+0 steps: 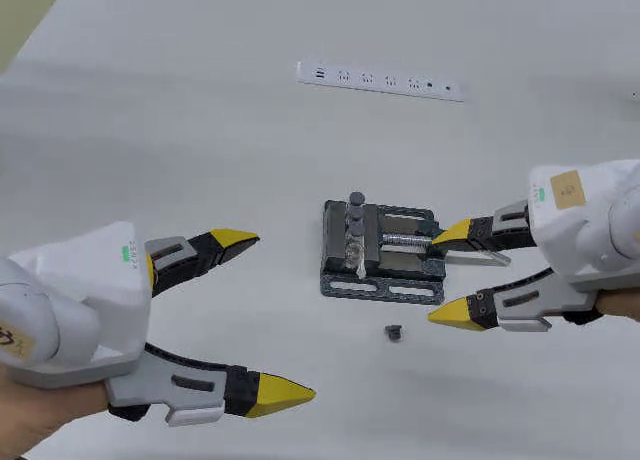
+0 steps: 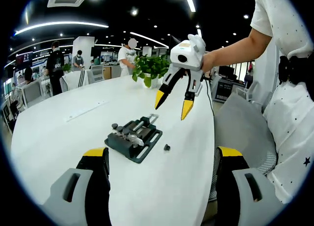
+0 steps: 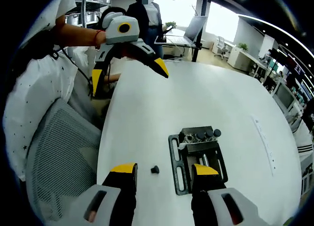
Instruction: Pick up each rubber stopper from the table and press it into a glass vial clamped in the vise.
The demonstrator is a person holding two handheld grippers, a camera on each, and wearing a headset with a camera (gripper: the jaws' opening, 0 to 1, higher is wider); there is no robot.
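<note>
Behind vise point(image 1: 384, 280) — power strip point(image 1: 381, 81), stopper point(image 1: 394, 332) near

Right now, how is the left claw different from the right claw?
The left claw is open wider than the right claw. The right claw hangs close beside the vise, while the left claw is farther off to the side, over bare table. Both are open, hold nothing, and have yellow tips.

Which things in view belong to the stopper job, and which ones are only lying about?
Job: vise, vials clamped in it, loose rubber stopper, left gripper, right gripper.
Lying about: power strip, potted plant, mesh chair.
</note>
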